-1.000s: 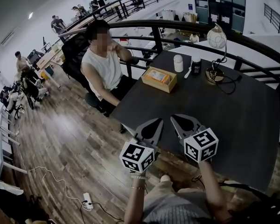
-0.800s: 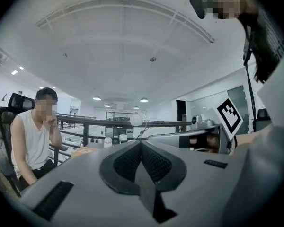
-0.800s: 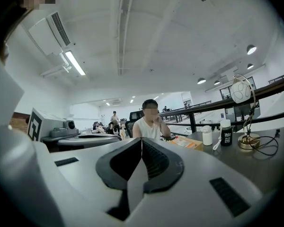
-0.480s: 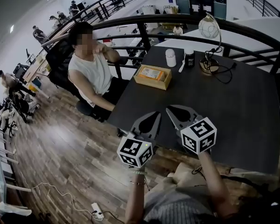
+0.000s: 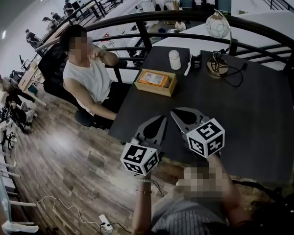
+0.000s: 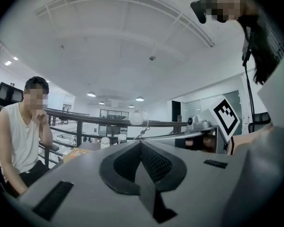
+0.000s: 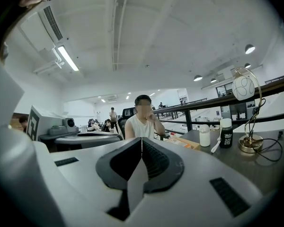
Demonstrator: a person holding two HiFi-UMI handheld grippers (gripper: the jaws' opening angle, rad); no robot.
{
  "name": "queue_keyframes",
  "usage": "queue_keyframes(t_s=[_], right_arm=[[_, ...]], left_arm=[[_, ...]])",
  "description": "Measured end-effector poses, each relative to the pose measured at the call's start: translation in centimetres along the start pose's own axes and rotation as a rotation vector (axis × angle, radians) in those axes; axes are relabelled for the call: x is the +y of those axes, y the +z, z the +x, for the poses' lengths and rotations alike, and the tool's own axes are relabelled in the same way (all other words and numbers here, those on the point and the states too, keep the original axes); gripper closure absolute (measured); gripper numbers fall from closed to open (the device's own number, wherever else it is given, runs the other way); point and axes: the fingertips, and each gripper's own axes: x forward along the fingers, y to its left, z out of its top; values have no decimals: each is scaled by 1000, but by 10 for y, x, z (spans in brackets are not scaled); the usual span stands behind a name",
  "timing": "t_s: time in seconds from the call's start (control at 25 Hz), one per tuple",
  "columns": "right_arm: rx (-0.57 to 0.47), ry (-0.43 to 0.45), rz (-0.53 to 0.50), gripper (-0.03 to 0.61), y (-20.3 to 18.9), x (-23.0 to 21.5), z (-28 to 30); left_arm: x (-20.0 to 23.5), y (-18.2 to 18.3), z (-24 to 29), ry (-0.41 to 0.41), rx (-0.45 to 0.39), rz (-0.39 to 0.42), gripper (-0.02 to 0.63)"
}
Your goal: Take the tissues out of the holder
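Note:
The tissue holder [image 5: 154,82] is a low wooden box with an orange tissue pack in it, standing near the far left of the dark table [image 5: 245,111]. It also shows small in the left gripper view as the holder [image 6: 75,151] and in the right gripper view as the holder [image 7: 184,142]. My left gripper [image 5: 161,119] and right gripper [image 5: 175,113] hover side by side over the table's near edge, well short of the holder. The left gripper [image 6: 141,143] and the right gripper [image 7: 142,140] are both shut, with nothing between their pads.
Behind the holder stand a white bottle [image 5: 174,59], a dark jar [image 5: 196,59] and a globe lamp [image 5: 216,33] with its cable. A person [image 5: 85,75] sits at the table's left side. A black railing [image 5: 186,18] runs behind the table.
Both grippers have moved forward over the table's near edge, toward the holder. Their jaws stay shut.

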Motion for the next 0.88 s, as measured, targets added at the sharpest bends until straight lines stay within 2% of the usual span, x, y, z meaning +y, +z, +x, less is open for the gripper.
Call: queue_keyframes(t_s=[0.48, 0.88], right_arm=[[78, 27, 12, 565, -12, -38, 37], [171, -29, 10, 565, -31, -68, 88]], left_arm=[[40, -17, 44, 10, 57, -32, 606], [86, -45, 75, -56, 119, -92, 606]])
